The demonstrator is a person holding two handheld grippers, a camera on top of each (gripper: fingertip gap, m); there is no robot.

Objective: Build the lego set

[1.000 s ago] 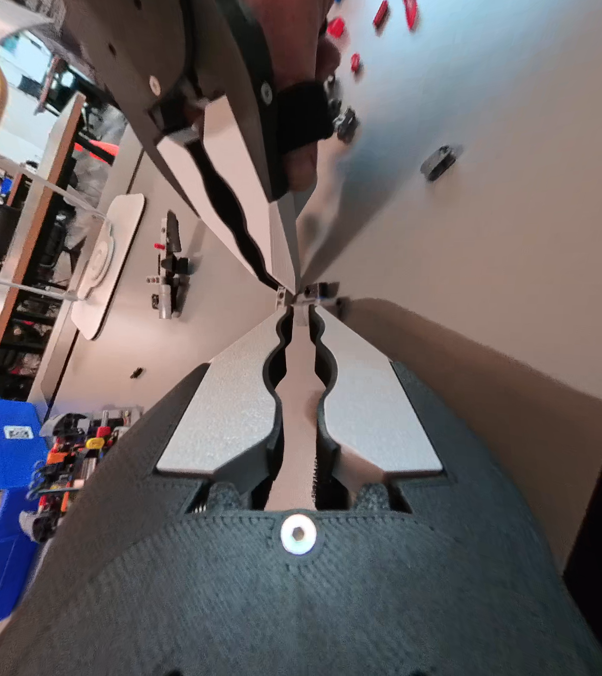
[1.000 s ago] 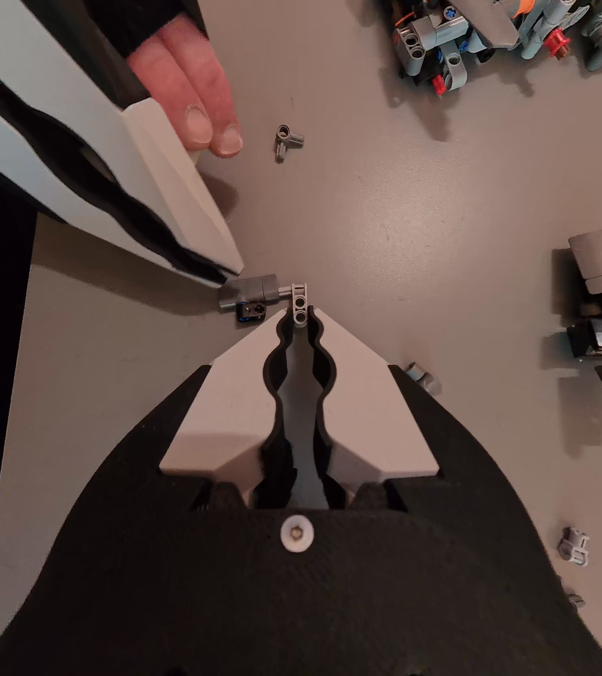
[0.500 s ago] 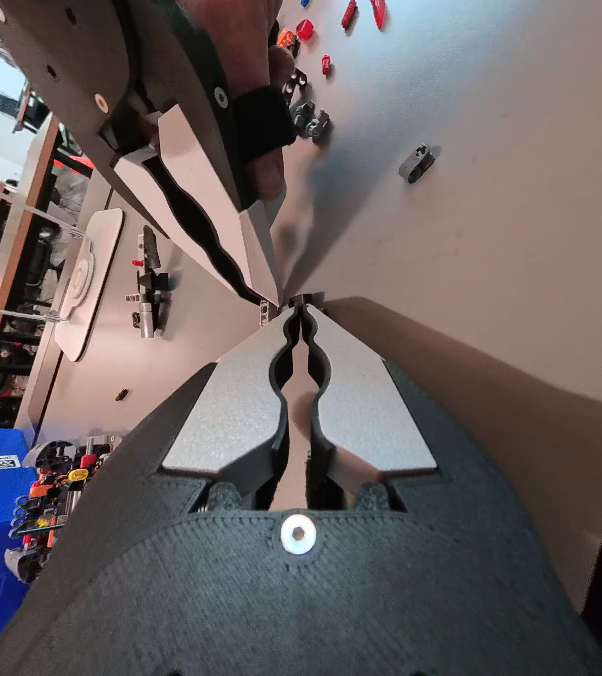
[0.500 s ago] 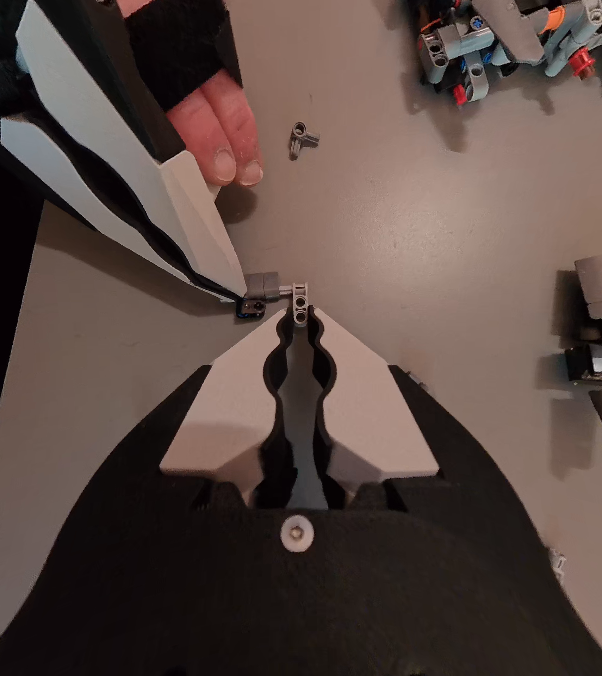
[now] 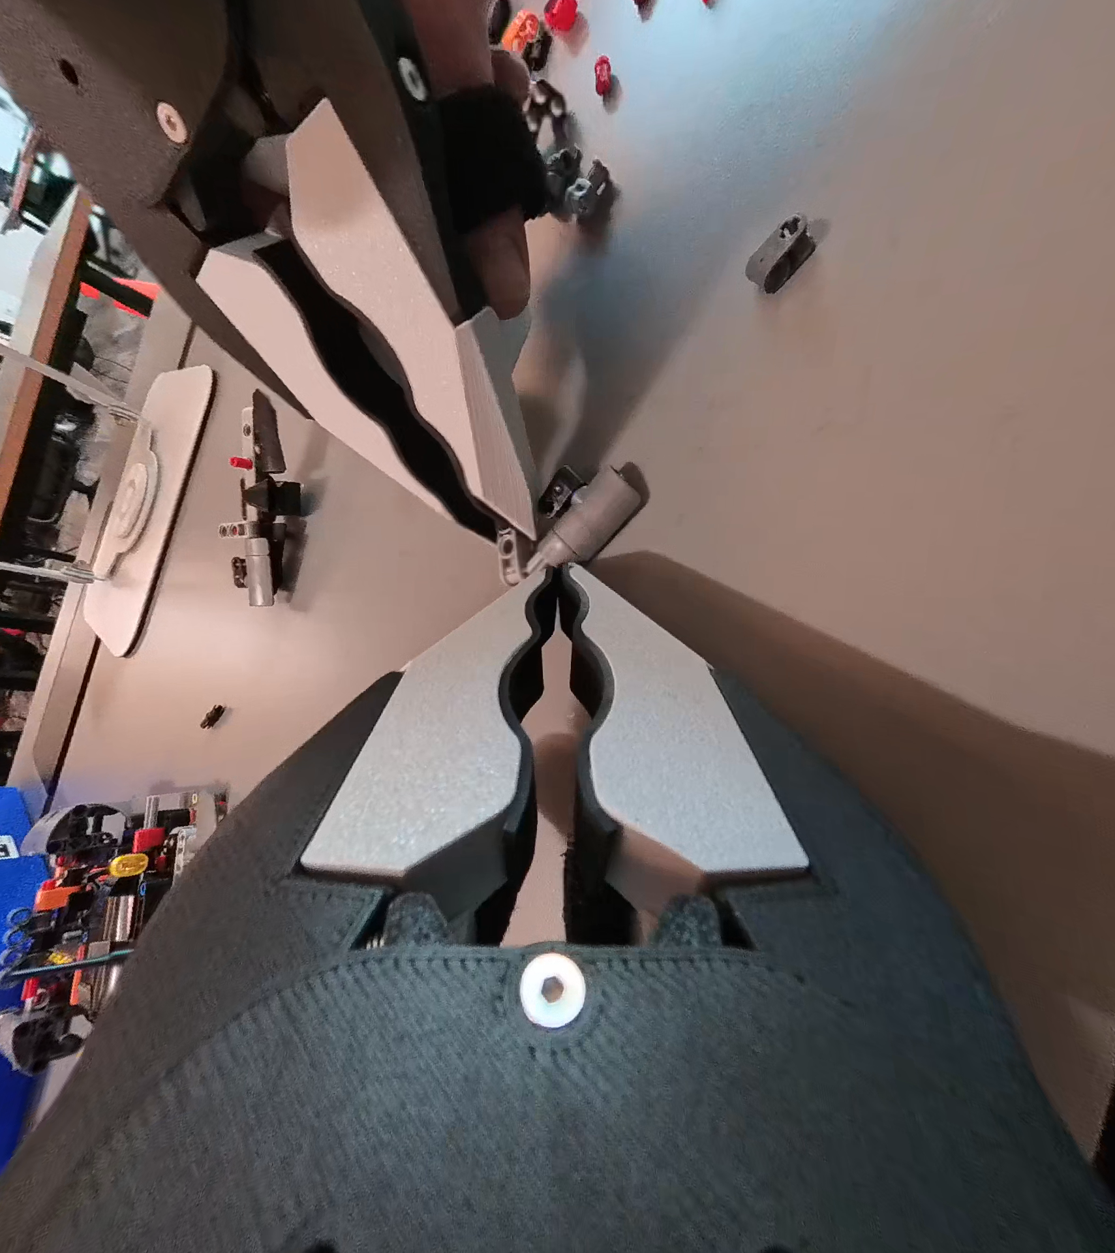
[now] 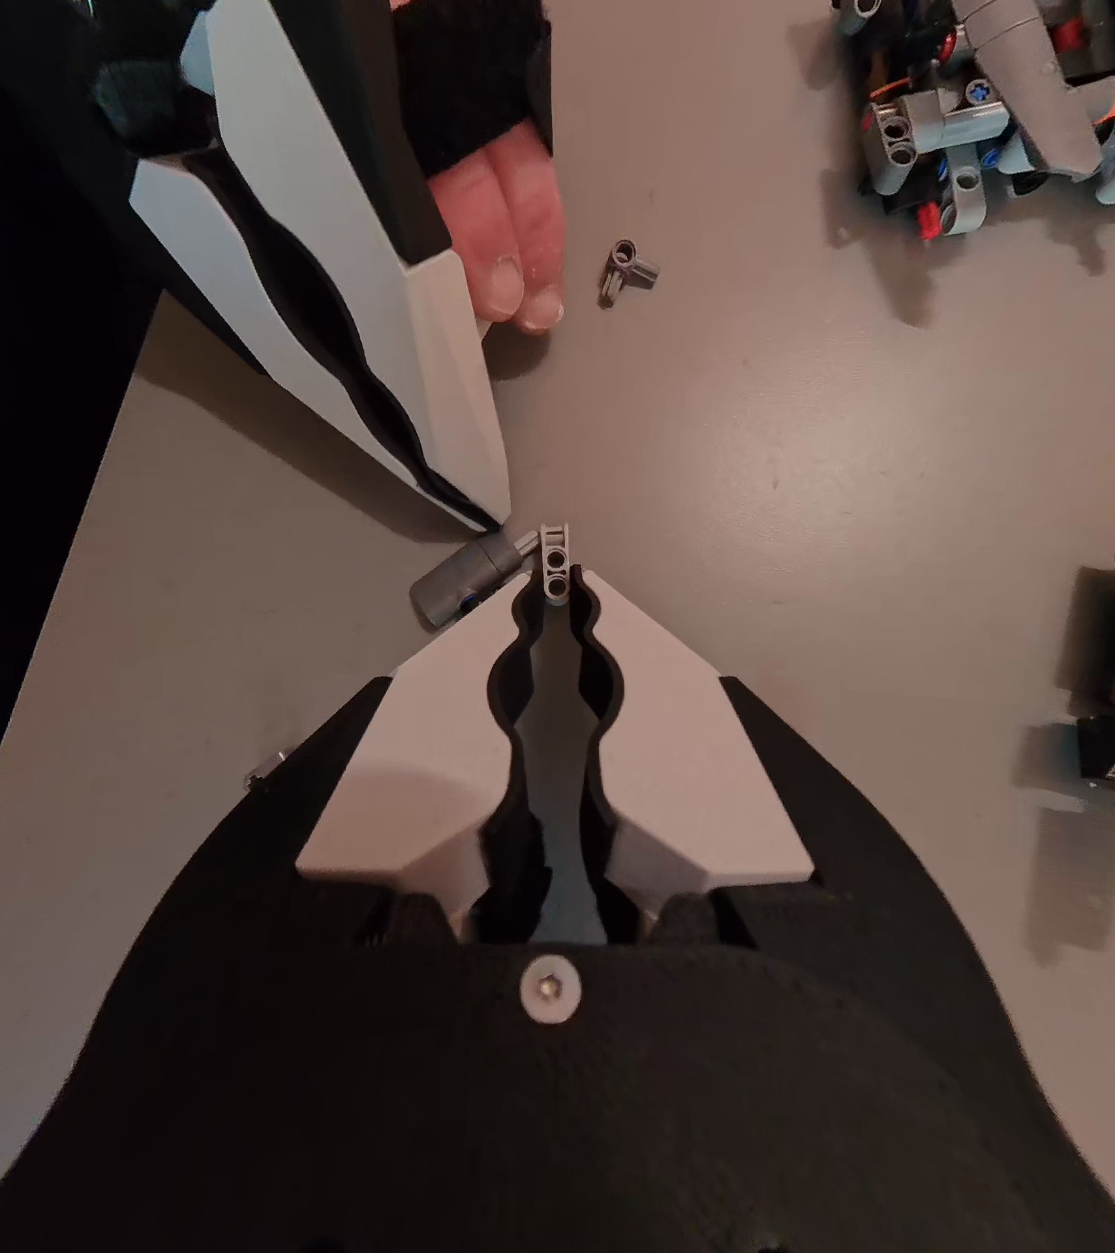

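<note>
The right gripper (image 6: 558,576) pinches a small light grey connector (image 6: 555,563) at its very tips, jaws nearly closed on the bottom end. A thin axle joins that connector to a dark grey cylinder piece (image 6: 463,576), which hangs off to the side, low over the table (image 6: 812,441) near its edge. The left gripper (image 5: 556,575) has its jaws almost shut right at the cylinder's axle end, but I cannot tell if it holds anything — the tips hide that spot. Things could go wrong here. The right gripper only has a tiny bit of the connector, so a push or twist could make it pop out. The cylinder leans at an angle, so a hard shove could bend the join or pull the axle loose. If a piece drops this close to the edge, it could roll off. The right wrist view shows the connector's two holes, a loose grey elbow piece (image 6: 629,268) and a big half-built model (image 6: 1015,115). The left wrist view shows different things — red bits (image 5: 602,68) far off, a dark link (image 5: 781,251) and a small grey build (image 5: 263,515).
</note>
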